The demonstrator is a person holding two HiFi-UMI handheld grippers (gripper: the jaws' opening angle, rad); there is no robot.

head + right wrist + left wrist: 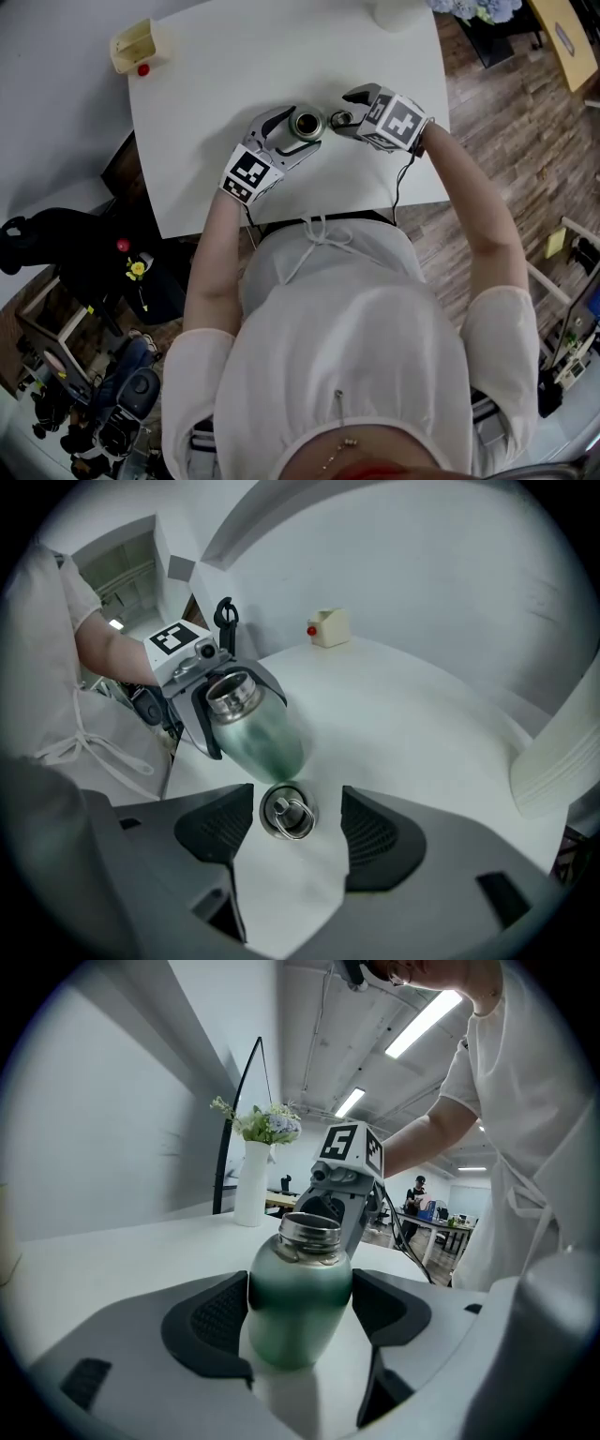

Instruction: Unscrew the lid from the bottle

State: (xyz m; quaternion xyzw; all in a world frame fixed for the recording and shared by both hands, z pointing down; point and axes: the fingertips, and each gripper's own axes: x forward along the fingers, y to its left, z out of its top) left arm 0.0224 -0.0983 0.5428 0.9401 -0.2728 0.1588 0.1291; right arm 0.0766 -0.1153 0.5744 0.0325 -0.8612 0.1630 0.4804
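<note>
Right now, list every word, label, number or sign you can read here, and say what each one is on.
No words or numbers can be read.
Left gripper cube: black-and-white square marker pattern, no letters.
Right gripper cube: the same kind of pattern.
Bottle, lid, yellow box: no print visible.

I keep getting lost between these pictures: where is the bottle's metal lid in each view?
Head view: the lid, upper middle, just right of the green bottle.
Left gripper view: not in sight.
Right gripper view: the lid, lower centre, between the parted jaws.
Shared landmark: the green bottle.
</note>
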